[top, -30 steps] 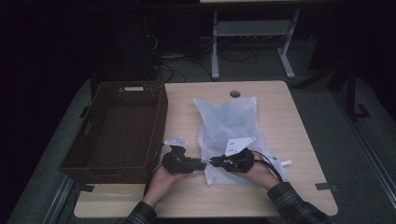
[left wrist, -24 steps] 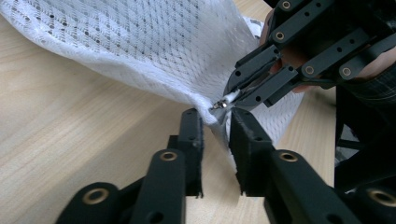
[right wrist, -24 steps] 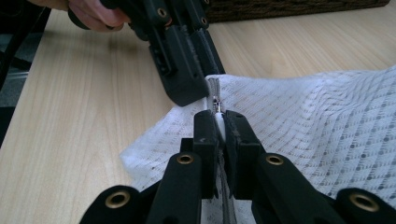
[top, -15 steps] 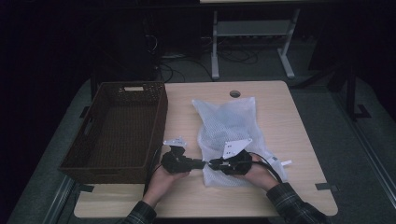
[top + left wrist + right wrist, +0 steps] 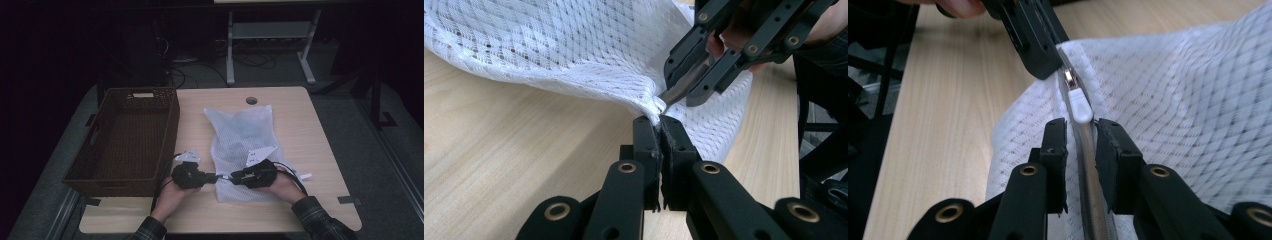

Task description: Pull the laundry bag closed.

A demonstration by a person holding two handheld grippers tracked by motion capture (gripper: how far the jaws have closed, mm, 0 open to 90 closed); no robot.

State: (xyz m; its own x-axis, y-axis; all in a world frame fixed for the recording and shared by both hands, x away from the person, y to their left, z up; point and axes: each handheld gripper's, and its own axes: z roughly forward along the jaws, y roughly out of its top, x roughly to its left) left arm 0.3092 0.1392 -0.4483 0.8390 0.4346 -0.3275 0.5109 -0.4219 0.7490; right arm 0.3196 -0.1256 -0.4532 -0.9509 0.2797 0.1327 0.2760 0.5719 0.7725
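While both grippers meet at the near left corner of the white mesh bag (image 5: pixel 243 145), the bag lies flat on the wooden table (image 5: pixel 300 125), just right of the brown wicker basket (image 5: pixel 127 137).

Left gripper (image 5: pixel 659 122): jaws pressed together, pinching a bunched bit of mesh at the bag's corner. Fabric is pulled up into a small peak at the tips. In the high view it sits (image 5: pixel 216 177) just off the bag's left edge, hand beneath it.

Right gripper (image 5: pixel 1081 127): jaws slightly parted, straddling the zipper track (image 5: pixel 1088 165), not clamped on it. White zipper pull (image 5: pixel 1079 105) lies just ahead of the tips, between them and the left gripper's jaws. In the high view it rests (image 5: pixel 231 177) over the bag's near edge, tips pointing left, nearly touching the left gripper's tips.

Basket is separate from the bag, wood showing between them.
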